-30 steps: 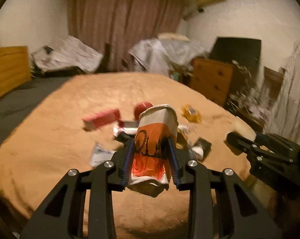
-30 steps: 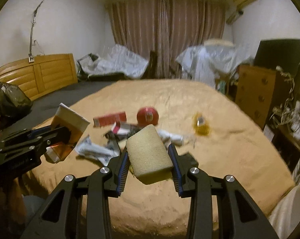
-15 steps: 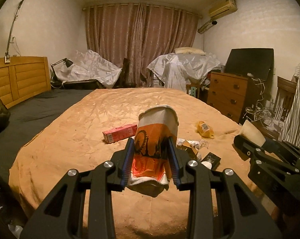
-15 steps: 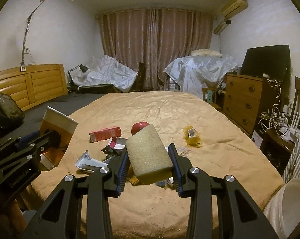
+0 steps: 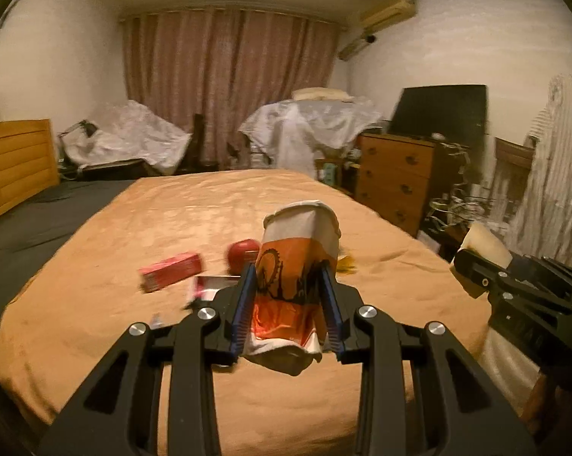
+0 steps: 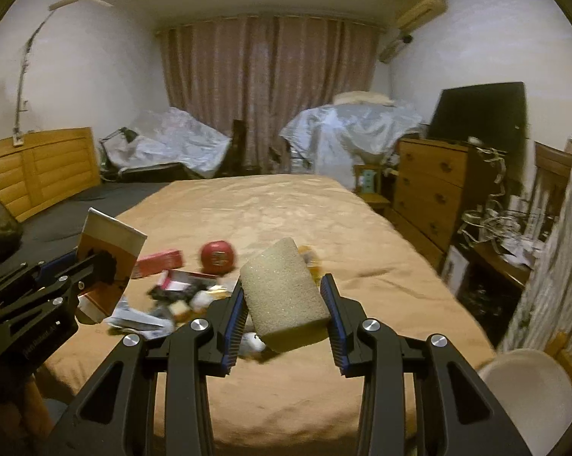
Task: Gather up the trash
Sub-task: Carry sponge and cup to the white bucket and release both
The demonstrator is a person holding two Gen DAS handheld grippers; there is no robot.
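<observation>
Both wrist views now frame the bed (image 6: 270,212) from slightly farther back and higher than half a second ago: in the right wrist view the white bin (image 6: 529,391) at 4 o'clock shows more of its rim, and the litter pile (image 6: 179,300) sits closer to the fingers at 9 o'clock. The soft edges on the pile suggest the hands are moving. Neither held item has shifted in its grip, so both pickups appear secure, and the step in hand is judged to be carriage toward a receptacle, possibly that bin. The left gripper (image 5: 289,307) is clenched on a crushed orange-and-white paper cup (image 5: 297,266); the cup stands roughly upright between the blue pads (image 5: 244,311), with its flattened base hanging below the fingers at 6 o'clock. The right gripper (image 6: 284,309) grasps a tan sponge (image 6: 284,296) at about half its span, the block tilted with its top leaning toward 11 o'clock. Each tool appears in the other's view: the cup at 9 o'clock in the right view, the sponge at 3 o'clock in the left view. Left on the bed are a red box (image 5: 170,271), a red ball (image 6: 217,257) and a yellow wrapper (image 5: 344,262), so collection is judged to be only partly done.
</observation>
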